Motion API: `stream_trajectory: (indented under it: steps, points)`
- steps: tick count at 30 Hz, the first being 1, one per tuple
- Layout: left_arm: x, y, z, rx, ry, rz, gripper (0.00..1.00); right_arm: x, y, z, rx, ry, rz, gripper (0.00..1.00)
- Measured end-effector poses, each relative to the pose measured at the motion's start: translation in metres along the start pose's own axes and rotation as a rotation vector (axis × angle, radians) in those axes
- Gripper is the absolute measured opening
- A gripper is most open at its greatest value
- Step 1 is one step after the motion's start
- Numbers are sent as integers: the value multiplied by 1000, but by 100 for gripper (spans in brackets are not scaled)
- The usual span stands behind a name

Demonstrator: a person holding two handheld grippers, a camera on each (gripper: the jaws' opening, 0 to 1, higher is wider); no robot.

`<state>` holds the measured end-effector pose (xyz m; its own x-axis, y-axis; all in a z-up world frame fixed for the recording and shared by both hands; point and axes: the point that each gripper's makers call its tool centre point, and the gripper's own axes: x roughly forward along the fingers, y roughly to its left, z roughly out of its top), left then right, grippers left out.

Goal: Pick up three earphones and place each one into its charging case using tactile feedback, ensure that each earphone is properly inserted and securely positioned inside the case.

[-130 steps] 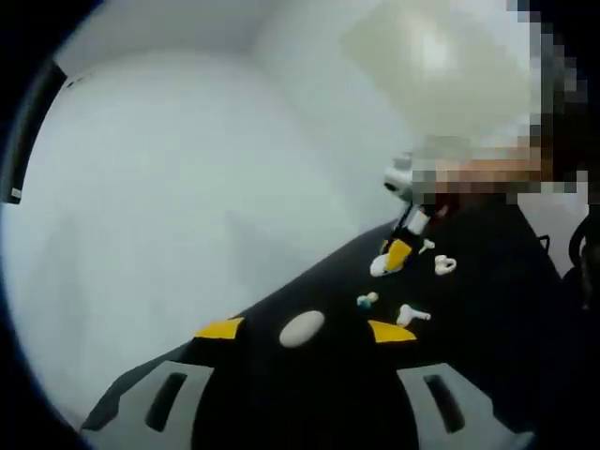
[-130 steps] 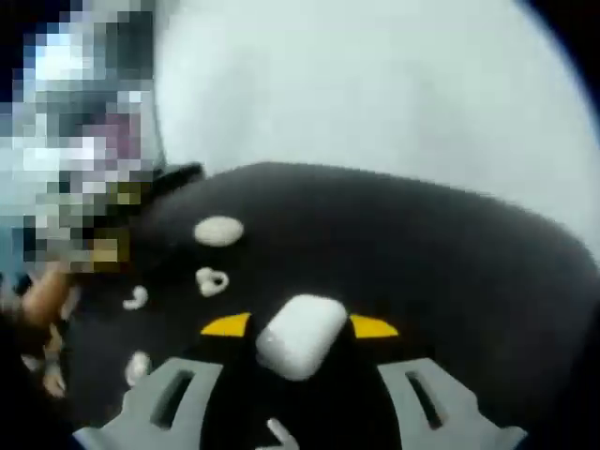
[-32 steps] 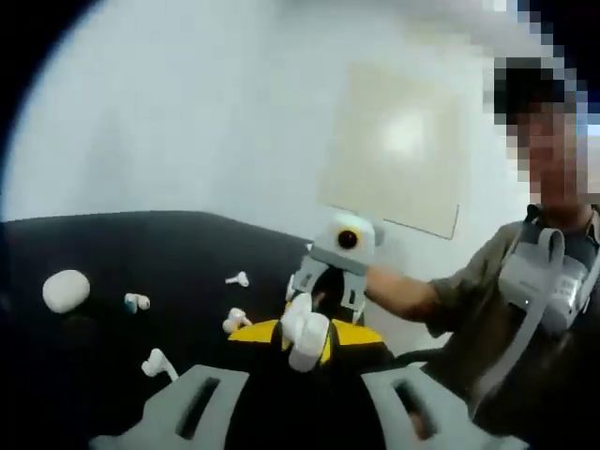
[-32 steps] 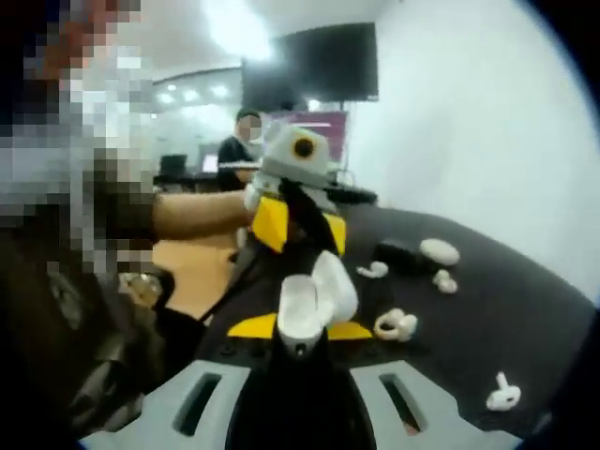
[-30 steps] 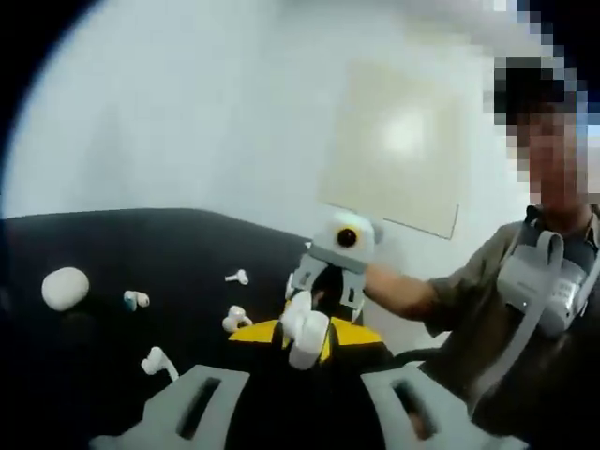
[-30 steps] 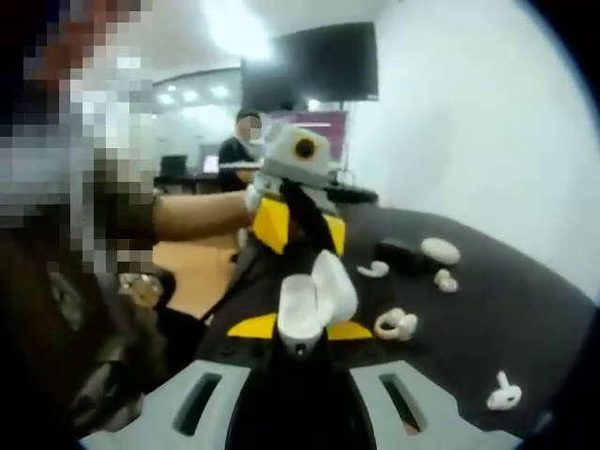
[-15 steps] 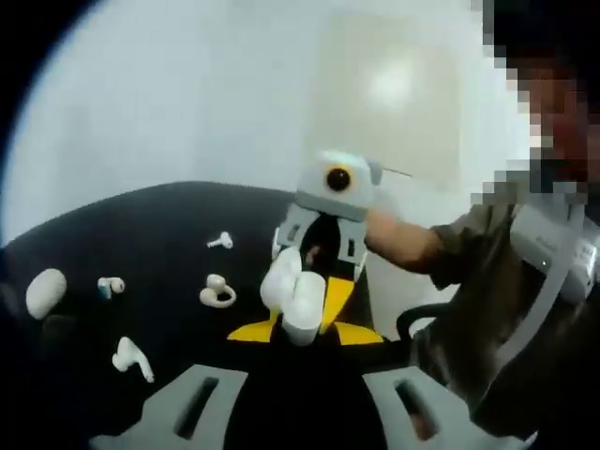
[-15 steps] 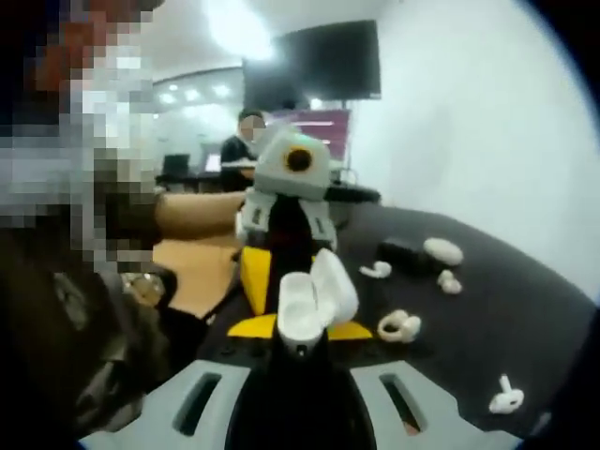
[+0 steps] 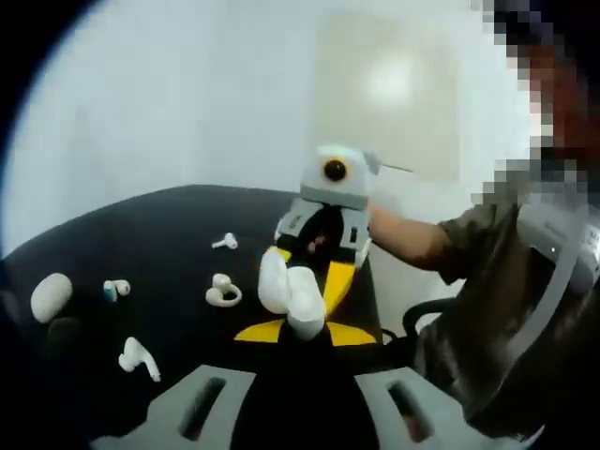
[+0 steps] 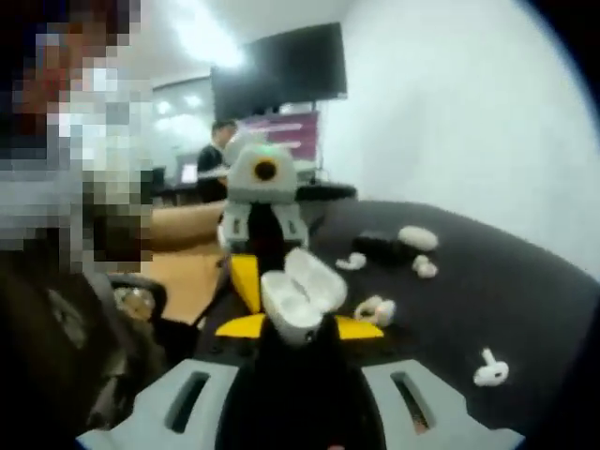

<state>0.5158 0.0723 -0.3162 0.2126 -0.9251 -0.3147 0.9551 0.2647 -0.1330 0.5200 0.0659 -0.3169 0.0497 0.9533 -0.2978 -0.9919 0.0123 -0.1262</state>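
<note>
My right gripper (image 10: pixel 300 328) is shut on a white charging case (image 10: pixel 302 298) with its lid open. It holds the case up above the black table (image 10: pixel 525 281). The left gripper (image 10: pixel 265 211) faces it from beyond, one yellow finger (image 10: pixel 246 281) beside the case's open mouth. In the left gripper view the same case (image 9: pixel 292 292) sits in front of the gap between my own jaws (image 9: pixel 305 333) and hides what is there. The right gripper (image 9: pixel 328 220) rises behind it. Loose white earphones lie on the table: a stemmed earphone (image 10: pixel 488 370) and an ear-hook earphone (image 10: pixel 373 307).
More pieces lie on the black table (image 9: pixel 141 225): a stemmed earphone (image 9: pixel 139 356), a teal-tipped earphone (image 9: pixel 115 288), an ear-hook earphone (image 9: pixel 223 292), a small earphone (image 9: pixel 225 241), a white oval case (image 9: pixel 50 297), a black case (image 10: pixel 380 246). A person's forearm (image 9: pixel 412 239) reaches in.
The two grippers have drawn closer together. The open case in the right gripper now tilts more toward the left gripper's yellow finger. Both views have shifted slightly.
</note>
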Motion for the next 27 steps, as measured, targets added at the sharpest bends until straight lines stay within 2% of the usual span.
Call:
stream_trajectory:
  steps: [3,4,7,12,15,17,18,20,22,23,25,27]
  points:
    - [-1,-3,10,-1,-67,-14,19,-2,3,-1,26,6,11,19]
    - [-1,-3,10,-7,-72,-13,21,-1,3,-1,26,7,10,18]
    - [-1,3,10,12,-71,14,15,1,5,0,15,18,16,18]
    - [0,3,9,16,-69,11,15,1,5,-1,11,21,13,19]
    - [0,3,8,15,-66,9,14,-14,-2,-1,4,30,-20,24]
    - [0,3,8,16,-65,10,14,-31,-14,3,76,-16,-82,29]
    - [0,3,8,15,-65,10,14,-41,-25,6,151,-56,-144,28]
    - [0,3,8,18,-65,8,14,-63,-55,7,320,-135,-317,23]
    - [0,3,8,19,-66,6,15,-81,-75,-3,415,-135,-437,23]
    - [0,3,8,19,-66,6,15,-90,-86,-15,479,-97,-523,23]
    - [0,3,8,18,-67,5,15,-102,-102,-37,537,-1,-662,22]
    - [0,3,8,13,-67,5,15,-101,-105,-42,591,10,-703,20]
